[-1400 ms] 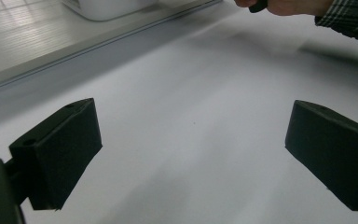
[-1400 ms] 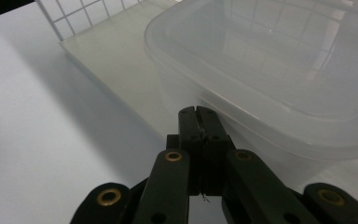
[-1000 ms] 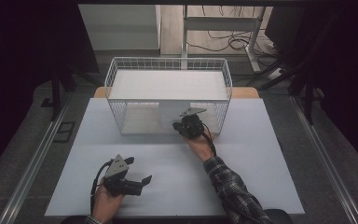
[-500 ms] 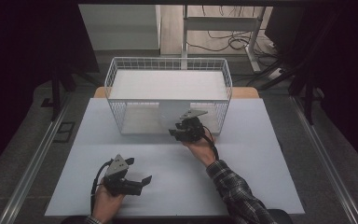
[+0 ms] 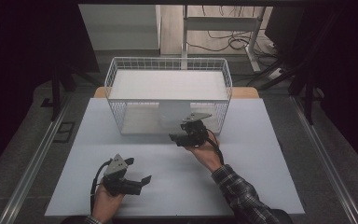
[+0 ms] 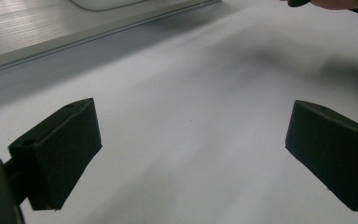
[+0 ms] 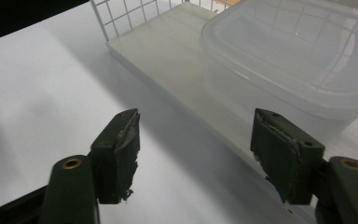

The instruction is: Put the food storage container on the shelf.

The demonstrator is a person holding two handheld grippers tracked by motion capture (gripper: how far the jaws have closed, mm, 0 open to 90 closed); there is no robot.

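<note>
- White tabletop (image 5: 177,186) fills the middle of the high view, with dark floor and metal rails on either side.
- Nearest the person, the left gripper (image 5: 137,183) is held low over the near-left part of the table; its jaws are spread wide with nothing between them, and the left gripper view shows bare white surface in the gap.
- The left hand (image 5: 106,203) grips it from behind, and a black cable loops beside the wrist.
- Farther in, the right gripper (image 5: 179,138) sits just in front of the basket's near wall, held by the right hand (image 5: 206,154), which comes out of a plaid sleeve (image 5: 240,196).
- Its jaws stand apart, gripping nothing.
- Just beyond them, in the right gripper view, a translucent plastic container (image 7: 298,51) rests on a pale tray-like base (image 7: 177,56).
- White wire basket (image 5: 168,70) stands at the table's far middle.
- Behind the table, cables (image 5: 235,43) lie on the floor.
</note>
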